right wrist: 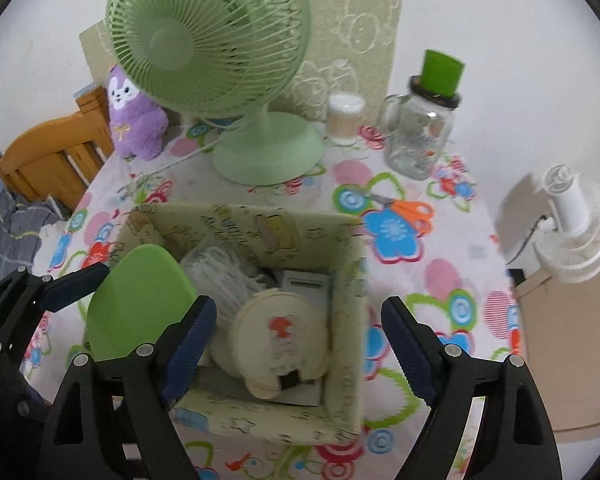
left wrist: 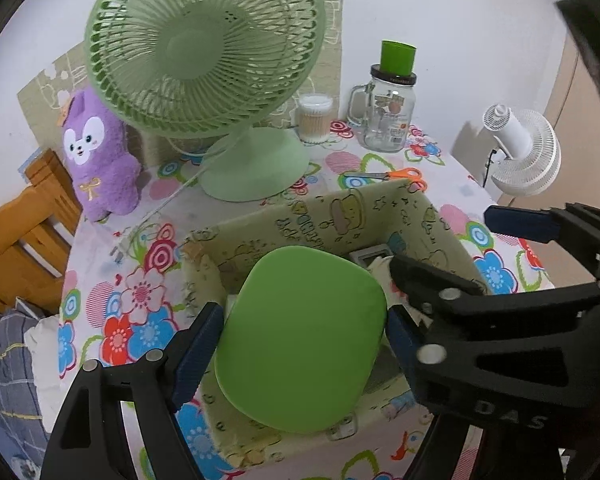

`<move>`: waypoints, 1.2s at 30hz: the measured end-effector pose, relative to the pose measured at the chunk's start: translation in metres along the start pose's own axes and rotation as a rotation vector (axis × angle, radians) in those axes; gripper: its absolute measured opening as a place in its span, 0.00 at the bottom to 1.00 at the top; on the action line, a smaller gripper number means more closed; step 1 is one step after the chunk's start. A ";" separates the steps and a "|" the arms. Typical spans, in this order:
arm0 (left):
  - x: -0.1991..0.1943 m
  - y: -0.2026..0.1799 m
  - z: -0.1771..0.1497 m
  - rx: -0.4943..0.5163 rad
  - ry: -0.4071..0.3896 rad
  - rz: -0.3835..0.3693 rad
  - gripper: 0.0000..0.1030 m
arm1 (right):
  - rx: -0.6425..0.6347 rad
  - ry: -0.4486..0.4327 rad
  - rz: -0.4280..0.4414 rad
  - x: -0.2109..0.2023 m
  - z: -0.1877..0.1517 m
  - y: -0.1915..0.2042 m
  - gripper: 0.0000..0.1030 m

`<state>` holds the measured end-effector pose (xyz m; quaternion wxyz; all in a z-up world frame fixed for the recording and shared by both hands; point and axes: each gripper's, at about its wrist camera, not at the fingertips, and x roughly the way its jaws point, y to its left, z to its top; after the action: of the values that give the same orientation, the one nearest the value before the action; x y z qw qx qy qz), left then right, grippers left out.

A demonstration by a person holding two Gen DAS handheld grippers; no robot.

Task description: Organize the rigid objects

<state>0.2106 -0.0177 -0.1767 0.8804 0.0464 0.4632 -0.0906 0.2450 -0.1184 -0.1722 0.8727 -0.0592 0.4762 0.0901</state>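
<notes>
One patterned fabric storage box (right wrist: 260,412), one flat green rounded-square plastic lid (left wrist: 300,340) pinched by left gripper (left wrist: 300,344); right gripper (right wrist: 296,344) spread, empty; two fans (left wrist: 204,52).

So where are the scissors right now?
The scissors lie flat on the floral tablecloth, just beyond the box's far right corner, in front of the glass jar.

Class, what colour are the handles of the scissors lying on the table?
Orange; the scissors show best in the right wrist view.
</notes>
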 end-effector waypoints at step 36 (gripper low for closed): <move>-0.014 0.011 -0.010 -0.071 0.020 0.024 0.87 | 0.130 0.020 -0.008 -0.017 -0.027 -0.028 0.84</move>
<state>0.1967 -0.0040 -0.1713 0.8778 0.0214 0.4743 -0.0633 0.2197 -0.1528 -0.1725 0.8702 -0.0050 0.4896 0.0548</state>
